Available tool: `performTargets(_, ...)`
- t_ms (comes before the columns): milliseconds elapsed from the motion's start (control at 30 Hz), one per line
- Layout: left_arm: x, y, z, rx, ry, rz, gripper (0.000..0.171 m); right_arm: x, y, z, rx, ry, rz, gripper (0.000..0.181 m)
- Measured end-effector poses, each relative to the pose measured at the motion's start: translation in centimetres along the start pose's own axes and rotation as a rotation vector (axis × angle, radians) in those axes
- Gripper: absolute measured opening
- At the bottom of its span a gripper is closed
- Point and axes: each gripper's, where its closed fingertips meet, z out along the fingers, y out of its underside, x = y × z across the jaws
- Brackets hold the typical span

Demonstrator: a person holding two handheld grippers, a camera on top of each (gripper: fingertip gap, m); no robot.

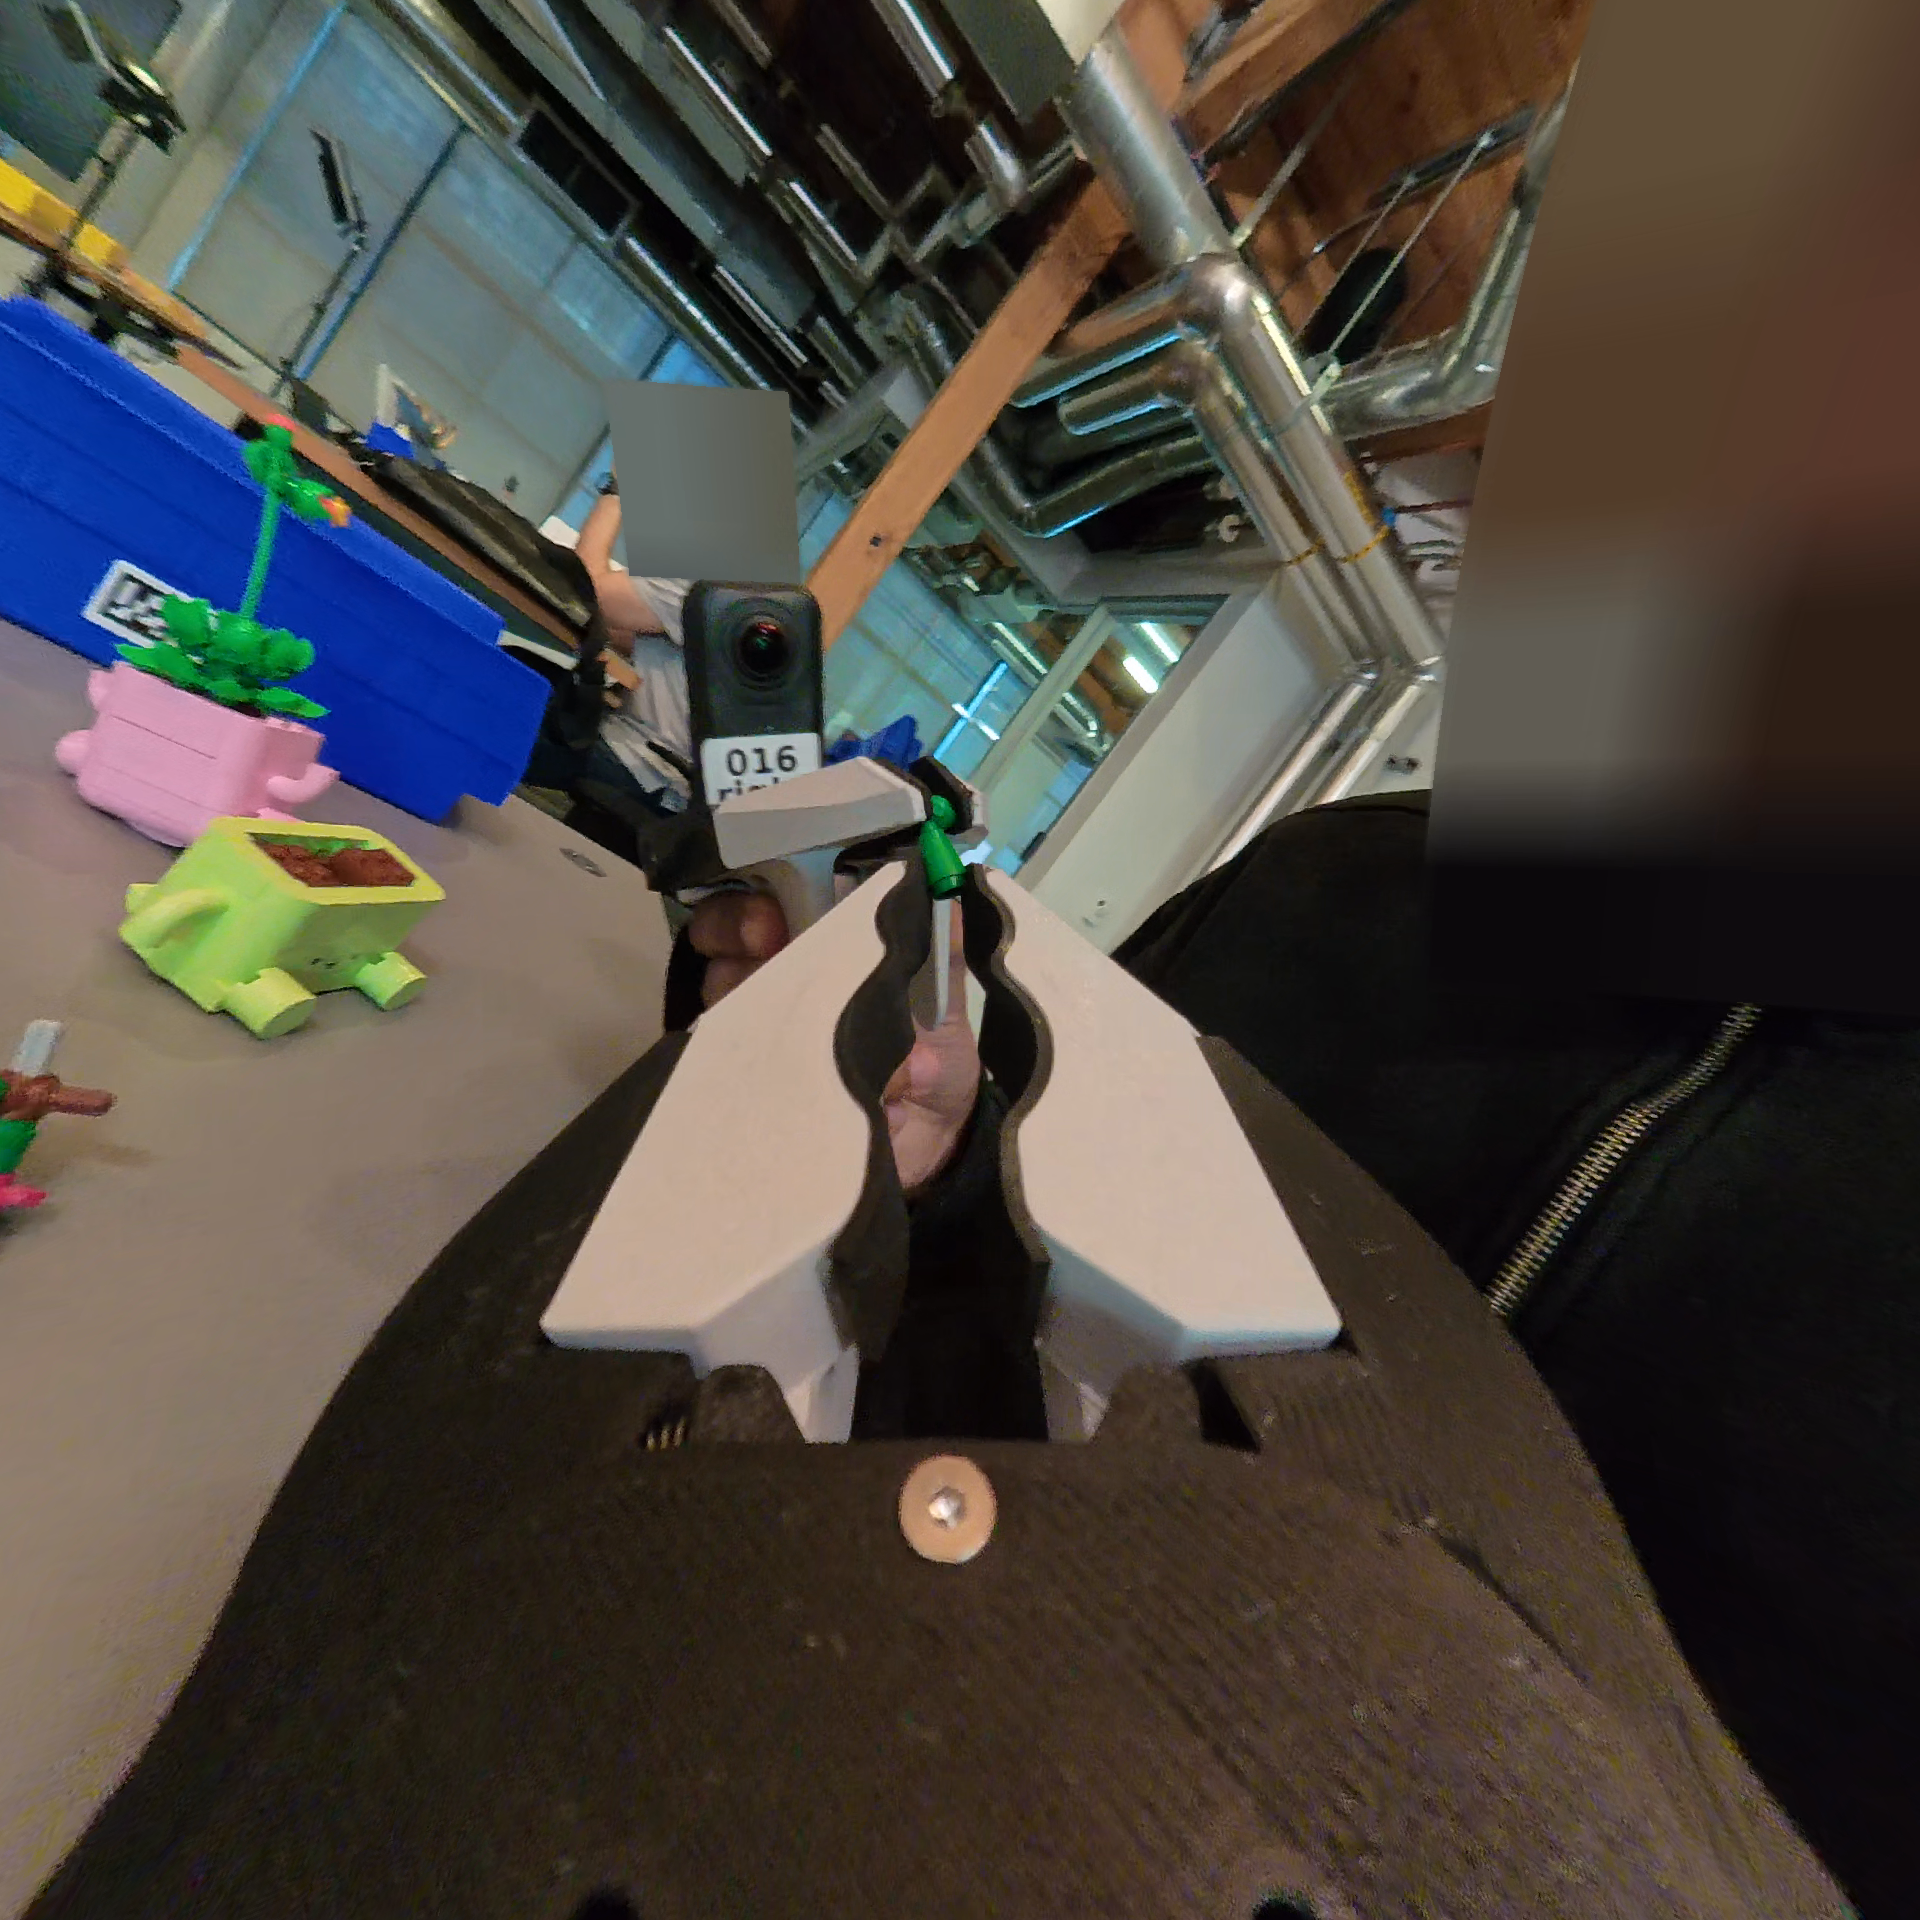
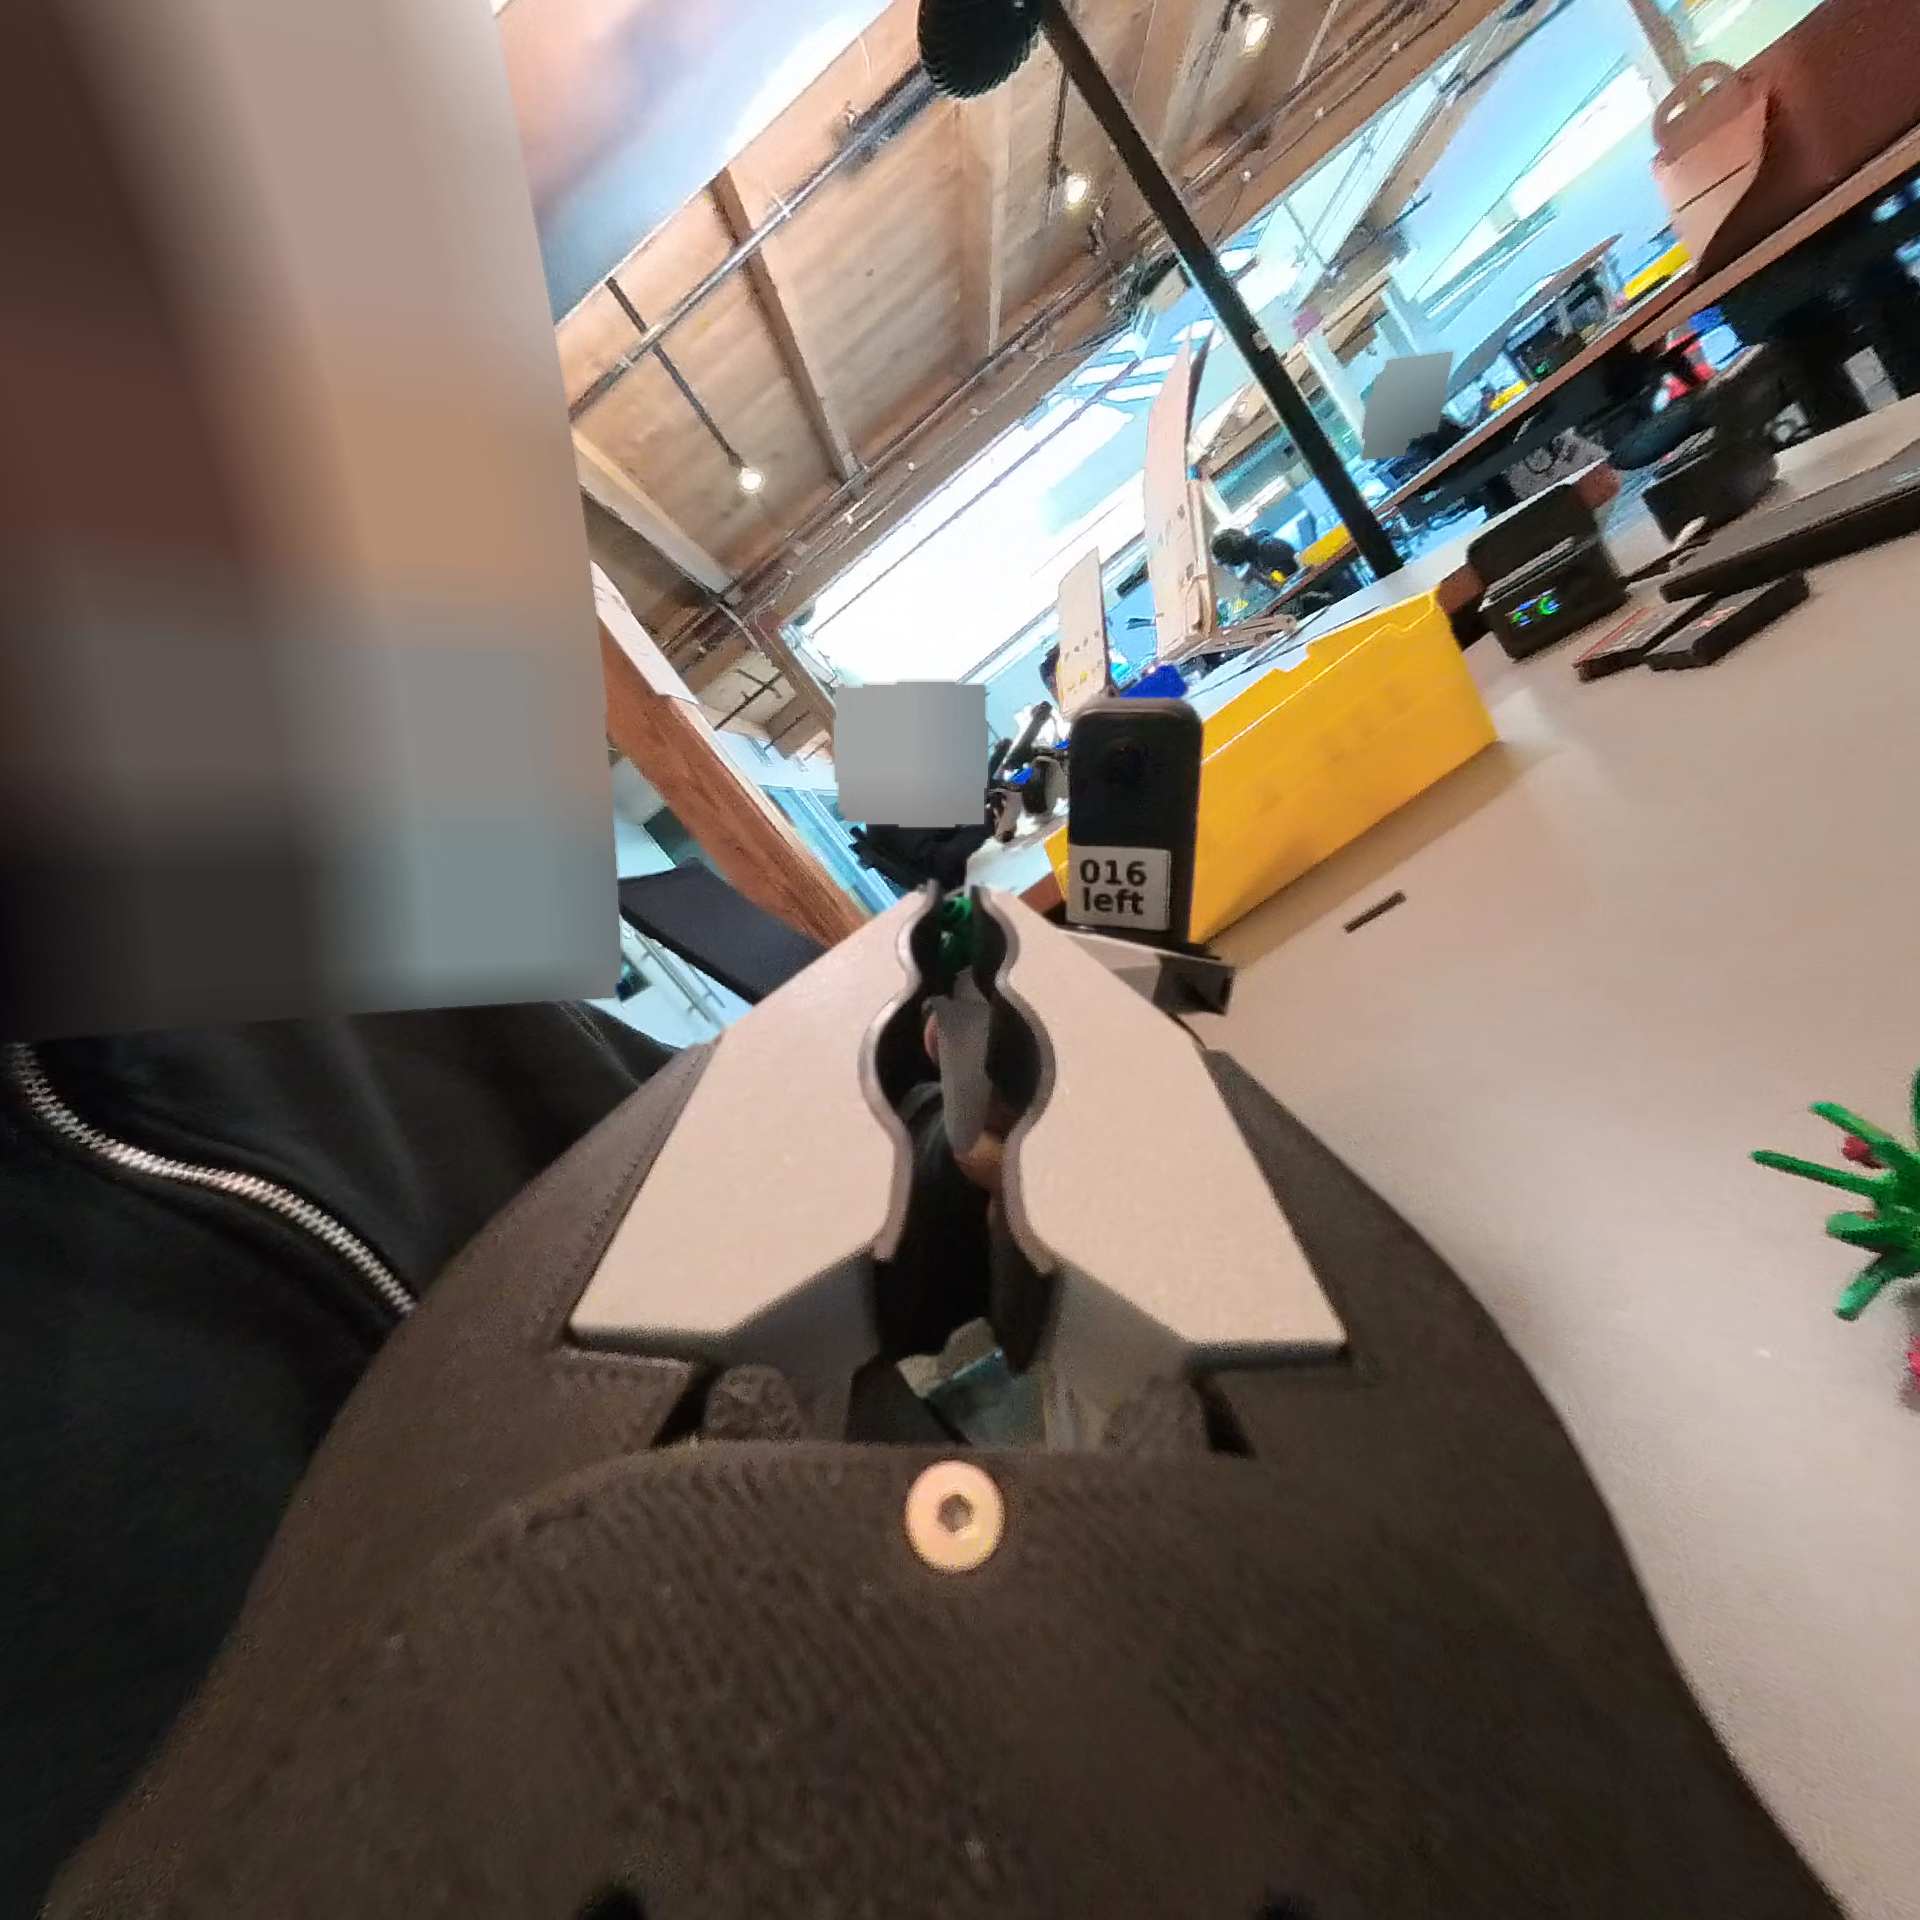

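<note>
1. Two grippers meet on one small stem point(image 1: 943, 914), a green cone-tipped piece on a pale grey stick, held in the air above the table point(image 1: 312, 1195).
2. The left gripper point(image 1: 940, 904) pinches the stick at its tips; the right gripper point(image 2: 958, 935) grips the green end.
3. Both have matte grey fingers with wavy black liners.
4. Nearby, a blocky lime pot point(image 1: 275, 920) holds brown studs but no plant; a pink pot point(image 1: 197, 758) carries a glossy green plant.

Silver ducts point(image 1: 1236, 343) and wooden beams point(image 1: 987, 364) run under the ceiling. Bright windows point(image 2: 1039, 499) light the hall; the counter point(image 2: 1610, 1039) is pale grey
</note>
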Motion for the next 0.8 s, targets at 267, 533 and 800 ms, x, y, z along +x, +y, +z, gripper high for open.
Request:
performTargets(267,-3.1,0.2,0.0,-0.078,-0.322,0.231,0.004,2.7,-0.1,-1.2,-0.222,0.551,-0.722,0.003)
performTargets(533,-1.8,1.0,0.4,-0.091,-0.249,0.246,0.0,3.9,-2.9,-3.2,0.074,0.425,-0.284,0.003)
performTargets(800,-2.5,0.0,-0.2,-0.011,-0.263,0.186,0.0,2.5,-3.2,-3.0,-0.009,0.386,-0.417,0.004)
